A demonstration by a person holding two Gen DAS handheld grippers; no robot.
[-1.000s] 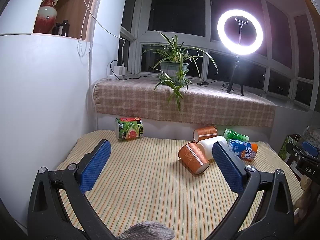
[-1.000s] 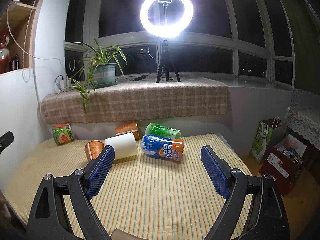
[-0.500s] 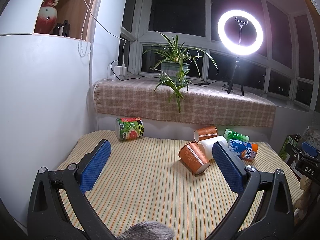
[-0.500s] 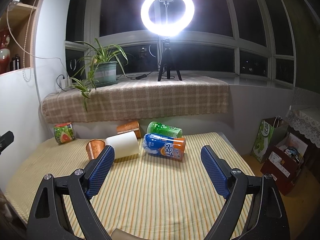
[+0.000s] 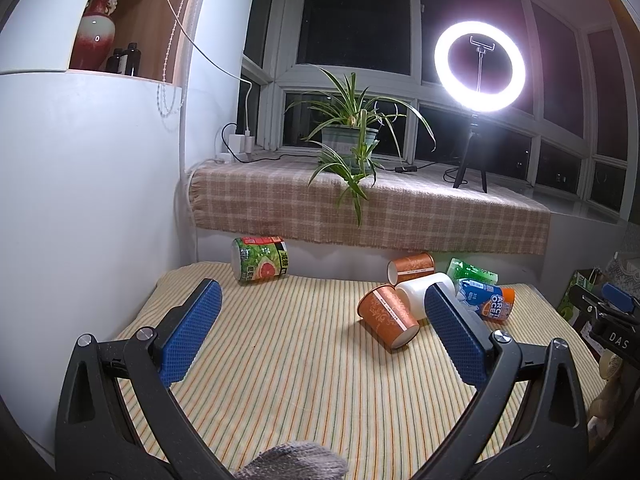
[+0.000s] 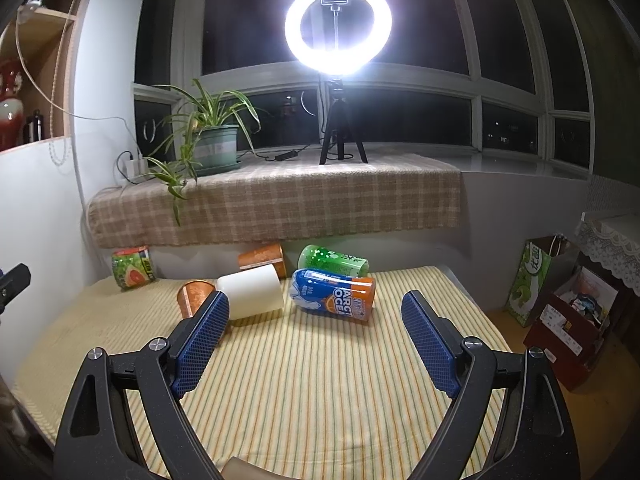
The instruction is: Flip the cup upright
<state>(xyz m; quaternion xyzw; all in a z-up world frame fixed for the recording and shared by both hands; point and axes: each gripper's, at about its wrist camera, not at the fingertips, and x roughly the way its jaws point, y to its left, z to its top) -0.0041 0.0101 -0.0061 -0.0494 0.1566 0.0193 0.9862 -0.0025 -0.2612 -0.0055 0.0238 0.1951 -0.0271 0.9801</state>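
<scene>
Several cups lie on their sides on the striped cloth table [image 5: 300, 360]. An orange cup [image 5: 387, 316] lies tipped, base toward me; it also shows in the right wrist view [image 6: 193, 298]. A white cup [image 5: 420, 294] [image 6: 251, 294] lies beside it, a second orange cup [image 5: 410, 267] [image 6: 262, 259] behind. A blue and orange cup [image 5: 484, 304] [image 6: 334, 294], a green cup [image 6: 332, 260] and a grapefruit-print cup [image 5: 260, 259] [image 6: 132, 267] also lie flat. My left gripper [image 5: 320, 304] and right gripper [image 6: 316, 312] are open, empty, hovering short of the cups.
A sill with a checked cloth [image 5: 372, 208] runs behind the table, bearing a potted plant [image 5: 352, 144] and a ring light on a tripod [image 6: 339, 28]. A white wall [image 5: 80, 200] bounds the left. Bags and a box [image 6: 568, 312] stand on the floor at right.
Both grippers have drifted only slightly; the cups appear marginally shifted in view. Nothing was grasped or moved.
</scene>
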